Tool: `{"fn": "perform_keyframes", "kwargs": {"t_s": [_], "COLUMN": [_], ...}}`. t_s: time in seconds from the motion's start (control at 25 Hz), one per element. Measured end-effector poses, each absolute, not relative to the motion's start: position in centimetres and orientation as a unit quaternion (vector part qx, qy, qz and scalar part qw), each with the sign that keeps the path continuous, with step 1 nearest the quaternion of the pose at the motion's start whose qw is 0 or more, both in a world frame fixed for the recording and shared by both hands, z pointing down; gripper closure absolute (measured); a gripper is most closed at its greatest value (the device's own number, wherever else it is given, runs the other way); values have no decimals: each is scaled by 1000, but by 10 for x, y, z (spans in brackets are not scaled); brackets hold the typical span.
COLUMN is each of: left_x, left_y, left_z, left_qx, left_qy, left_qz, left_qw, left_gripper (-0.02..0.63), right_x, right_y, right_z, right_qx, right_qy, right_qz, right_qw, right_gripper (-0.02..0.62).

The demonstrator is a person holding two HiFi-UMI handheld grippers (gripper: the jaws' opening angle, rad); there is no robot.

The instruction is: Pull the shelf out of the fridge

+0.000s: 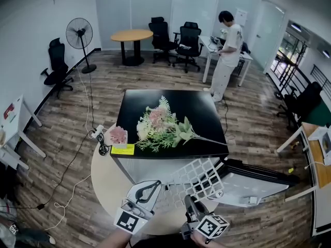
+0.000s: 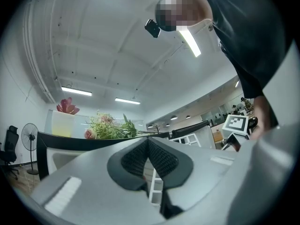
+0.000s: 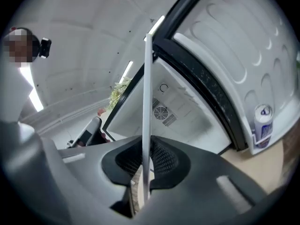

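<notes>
Now: wood floor (image 1: 67,133), fridge (image 1: 137,99) w/ flowers (image 1: 163,125) atop; right hand-held gripper (image 1: 190,199) clamps shelf (image 1: 199,177), left hand-held gripper (image 1: 151,186) shut.

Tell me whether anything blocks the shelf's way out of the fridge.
Nothing visible does. The shelf is already in front of the fridge, clamped in the right gripper. The open door stands off to one side, clear of it.

Flower bouquet (image 1: 164,125) lying flat, pink potted plant (image 1: 118,135) just left — standing fan (image 1: 79,34), person (image 1: 227,50) standing far back.
</notes>
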State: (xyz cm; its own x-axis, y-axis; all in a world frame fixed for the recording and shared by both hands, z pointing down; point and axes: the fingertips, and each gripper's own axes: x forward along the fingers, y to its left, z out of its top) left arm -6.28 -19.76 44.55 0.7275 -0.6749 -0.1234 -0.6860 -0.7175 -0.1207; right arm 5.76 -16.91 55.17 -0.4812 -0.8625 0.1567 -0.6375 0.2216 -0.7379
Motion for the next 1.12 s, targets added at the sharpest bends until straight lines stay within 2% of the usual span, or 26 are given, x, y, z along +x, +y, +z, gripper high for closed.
{"fn": "perform_keyframes", "kwargs": {"t_s": [0.24, 0.72, 1.12], "left_x": [-63, -58, -62], "left_y": [-199, -198, -199], "left_z": [445, 454, 464], "left_qx": [-925, -927, -924], "left_qy": [367, 367, 376], "left_qz": [36, 33, 24], "left_qw": [86, 73, 63], "left_gripper": [606, 606, 606], "right_x": [75, 99, 97], "right_y": [-159, -141, -143], "right_z": [566, 553, 501], "right_qx": [-524, -569, -567], "right_qy": [787, 805, 824], "right_qz": [-315, -168, -4], "right_qw": [80, 14, -1], "right_gripper": [561, 561, 561]}}
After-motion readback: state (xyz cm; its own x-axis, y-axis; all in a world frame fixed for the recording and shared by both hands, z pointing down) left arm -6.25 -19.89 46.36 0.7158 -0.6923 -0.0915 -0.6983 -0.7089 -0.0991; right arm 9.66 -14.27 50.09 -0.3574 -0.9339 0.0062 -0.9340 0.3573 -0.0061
